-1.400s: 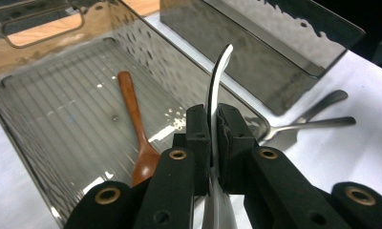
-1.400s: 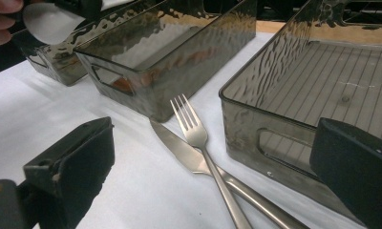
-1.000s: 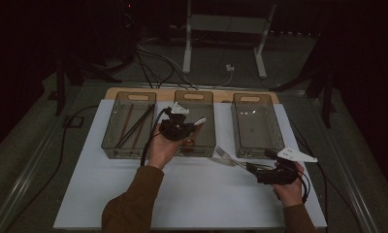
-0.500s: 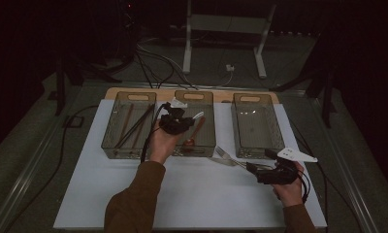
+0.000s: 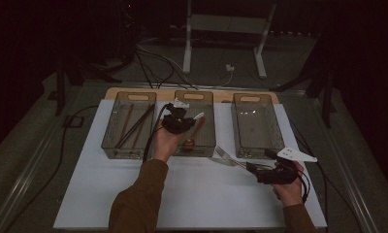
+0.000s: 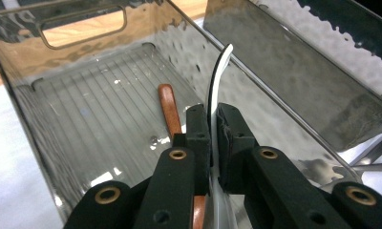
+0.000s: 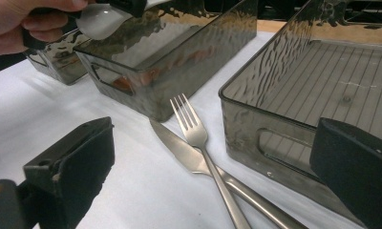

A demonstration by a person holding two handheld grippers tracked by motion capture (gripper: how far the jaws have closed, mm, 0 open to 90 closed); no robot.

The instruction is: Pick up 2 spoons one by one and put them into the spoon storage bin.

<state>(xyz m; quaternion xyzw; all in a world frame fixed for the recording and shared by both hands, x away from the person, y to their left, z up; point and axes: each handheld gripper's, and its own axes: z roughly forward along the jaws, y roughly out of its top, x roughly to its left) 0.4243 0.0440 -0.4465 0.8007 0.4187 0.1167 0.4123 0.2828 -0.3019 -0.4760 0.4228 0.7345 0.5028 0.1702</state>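
On a white-topped bench in a dark room, the left claw (image 6: 212,138) pinches a white spoon (image 6: 217,81) upright over the middle bin (image 5: 207,141), while the right claw (image 7: 203,181) gapes, fork (image 7: 195,133) and knife (image 7: 179,148) lying lengthwise straight ahead.

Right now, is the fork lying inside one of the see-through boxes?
No, the fork lies on the white table outside the boxes, crossed over a knife.

Chopsticks (image 5: 134,126) in left bin (image 5: 129,124), empty right bin (image 5: 257,126), white mat (image 5: 197,194)
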